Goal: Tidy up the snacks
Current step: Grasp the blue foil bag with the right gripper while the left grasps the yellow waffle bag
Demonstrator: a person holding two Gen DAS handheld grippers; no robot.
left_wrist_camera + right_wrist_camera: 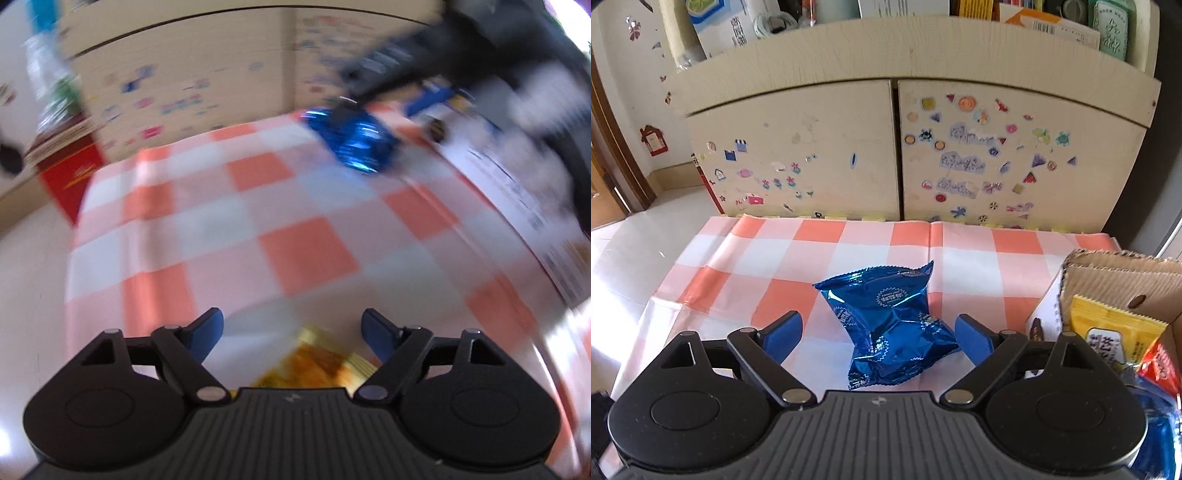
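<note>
A blue foil snack packet point(890, 317) lies crumpled on the orange-and-white checked cloth point(783, 251). My right gripper point(879, 328) stands open around it, one blue finger on each side; the right pad is close to the packet's edge and the left pad is well clear. In the blurred left wrist view the same blue packet point(354, 140) shows far off with the dark right gripper point(388, 70) over it. My left gripper point(293, 325) is open low over the cloth, and a yellow-orange snack packet point(317, 363) lies between its fingers near their base, not pinched.
A cardboard box point(1108, 280) stands at the right of the cloth, holding a yellow packet point(1108, 328), a red packet point(1160, 365) and something blue. Its white side point(517, 206) shows in the left wrist view. A cream cabinet with stickers point(886, 155) stands right behind the cloth.
</note>
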